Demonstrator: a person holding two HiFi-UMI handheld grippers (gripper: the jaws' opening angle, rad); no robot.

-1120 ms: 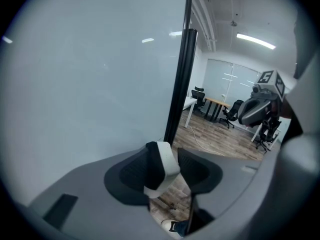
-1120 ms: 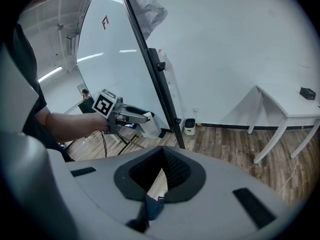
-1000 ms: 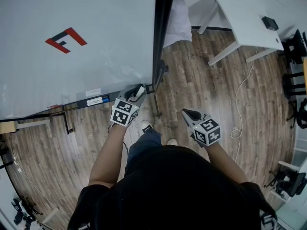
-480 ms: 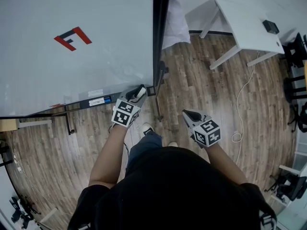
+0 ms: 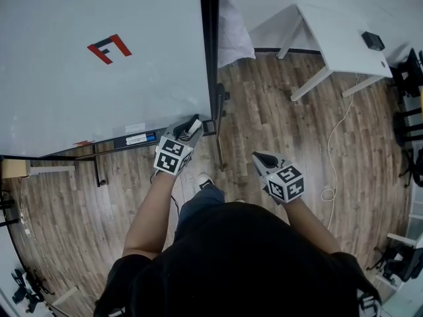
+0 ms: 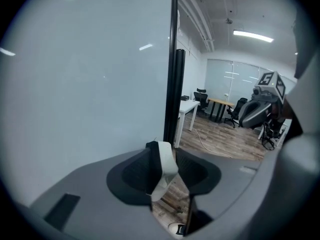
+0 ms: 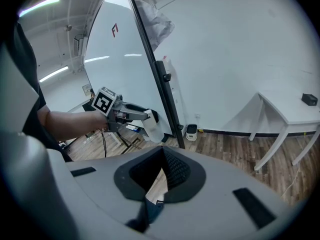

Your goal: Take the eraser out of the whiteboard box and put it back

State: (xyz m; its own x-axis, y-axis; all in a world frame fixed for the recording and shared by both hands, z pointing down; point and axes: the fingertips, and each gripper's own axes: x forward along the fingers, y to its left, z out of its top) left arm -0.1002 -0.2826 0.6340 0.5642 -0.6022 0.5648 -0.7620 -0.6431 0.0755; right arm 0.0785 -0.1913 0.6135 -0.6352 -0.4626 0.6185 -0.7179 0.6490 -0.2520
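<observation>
Here, one eraser point(image 6: 164, 165) between closing jaws of left tool point(image 5: 190, 127).

Wood-plank floor point(image 5: 277, 117); white table point(image 5: 344, 38) by white wall point(image 7: 240, 59); ceiling strip light point(image 6: 252, 35) lit.

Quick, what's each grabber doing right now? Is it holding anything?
Left gripper: jaws closing on the eraser, which it holds.
Right gripper: jaws shut, nothing in them.
</observation>
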